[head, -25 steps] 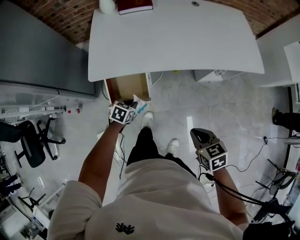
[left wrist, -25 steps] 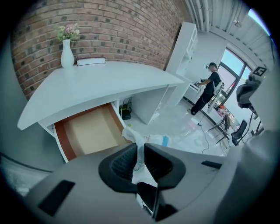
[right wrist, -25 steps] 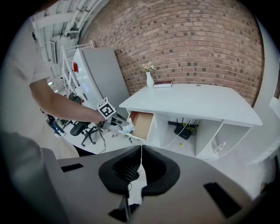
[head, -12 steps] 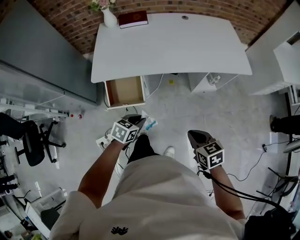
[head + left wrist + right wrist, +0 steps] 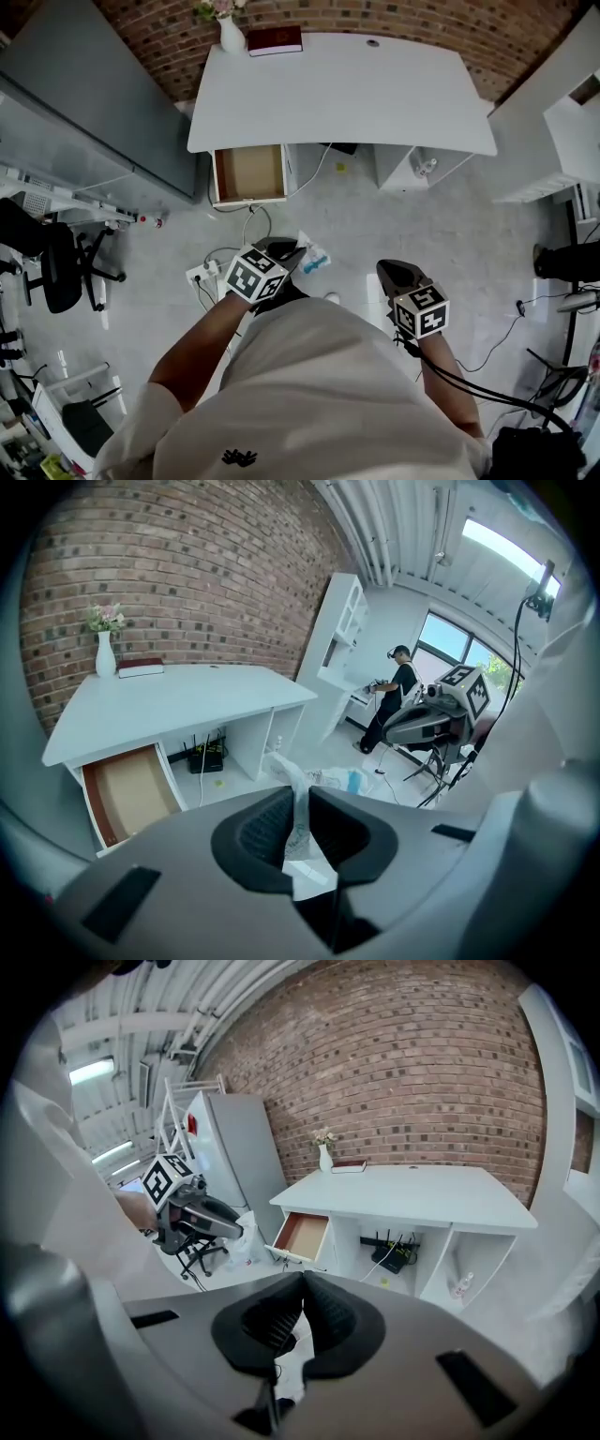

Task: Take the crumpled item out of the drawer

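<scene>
My left gripper (image 5: 287, 251) is shut on the crumpled item (image 5: 313, 259), a white and blue plastic wrapper, held over the floor well in front of the open drawer (image 5: 249, 173). In the left gripper view the crumpled item (image 5: 300, 825) is pinched between the two dark pads and sticks out beyond them; the drawer (image 5: 129, 789) shows an empty brown bottom. My right gripper (image 5: 392, 269) hangs at my right side, shut and empty. From the right gripper view I see the drawer (image 5: 302, 1235), the left gripper (image 5: 232, 1230) and the crumpled item (image 5: 246, 1241) it holds.
A white desk (image 5: 342, 89) stands against the brick wall with a vase (image 5: 231, 36) and a red book (image 5: 275, 39) on it. A power strip and cables (image 5: 202, 275) lie on the floor. An office chair (image 5: 52, 267) stands at the left; a person (image 5: 398, 688) stands by the far window.
I have stepped back from the desk. The left gripper, still shut on the crumpled item, has moved away from the drawer toward my body. The right gripper has barely moved.
</scene>
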`<state>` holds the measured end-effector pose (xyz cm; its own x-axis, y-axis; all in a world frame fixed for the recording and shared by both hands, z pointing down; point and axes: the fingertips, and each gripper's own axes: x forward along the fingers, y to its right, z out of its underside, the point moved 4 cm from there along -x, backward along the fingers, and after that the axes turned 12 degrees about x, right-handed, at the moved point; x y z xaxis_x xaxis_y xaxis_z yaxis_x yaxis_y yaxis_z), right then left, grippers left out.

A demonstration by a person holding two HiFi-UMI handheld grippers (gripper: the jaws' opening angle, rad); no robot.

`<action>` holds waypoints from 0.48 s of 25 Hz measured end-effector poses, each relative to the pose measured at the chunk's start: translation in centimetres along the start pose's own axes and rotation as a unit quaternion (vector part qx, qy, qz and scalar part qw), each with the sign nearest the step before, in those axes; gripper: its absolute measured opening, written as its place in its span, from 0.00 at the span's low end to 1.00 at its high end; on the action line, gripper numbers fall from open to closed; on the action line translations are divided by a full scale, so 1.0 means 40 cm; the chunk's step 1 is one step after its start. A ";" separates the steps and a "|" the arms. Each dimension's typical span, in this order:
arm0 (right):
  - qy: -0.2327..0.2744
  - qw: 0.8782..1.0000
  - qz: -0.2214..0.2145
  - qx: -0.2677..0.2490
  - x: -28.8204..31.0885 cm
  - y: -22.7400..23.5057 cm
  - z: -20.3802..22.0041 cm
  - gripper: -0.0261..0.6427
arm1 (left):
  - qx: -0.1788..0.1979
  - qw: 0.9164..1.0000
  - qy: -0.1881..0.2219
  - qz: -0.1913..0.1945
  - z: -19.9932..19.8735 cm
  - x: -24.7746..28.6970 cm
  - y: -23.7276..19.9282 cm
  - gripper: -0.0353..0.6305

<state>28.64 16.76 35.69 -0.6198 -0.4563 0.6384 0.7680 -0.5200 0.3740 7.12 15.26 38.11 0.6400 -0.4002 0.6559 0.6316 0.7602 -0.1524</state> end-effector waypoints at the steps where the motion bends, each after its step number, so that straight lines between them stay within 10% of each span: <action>1: 0.002 1.000 -0.001 0.002 -0.005 0.001 0.002 0.08 | 0.001 1.000 0.001 -0.001 -0.004 -0.004 0.008 0.15; 12: 0.018 1.000 -0.004 -0.001 -0.029 -0.030 -0.011 0.08 | 0.015 1.000 0.005 -0.007 -0.011 -0.051 0.041 0.15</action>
<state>28.36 17.58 34.20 -0.6319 -0.4773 0.6106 0.7623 -0.5252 0.3783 7.04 17.12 36.19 0.6362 -0.4163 0.6496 0.6275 0.7691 -0.1217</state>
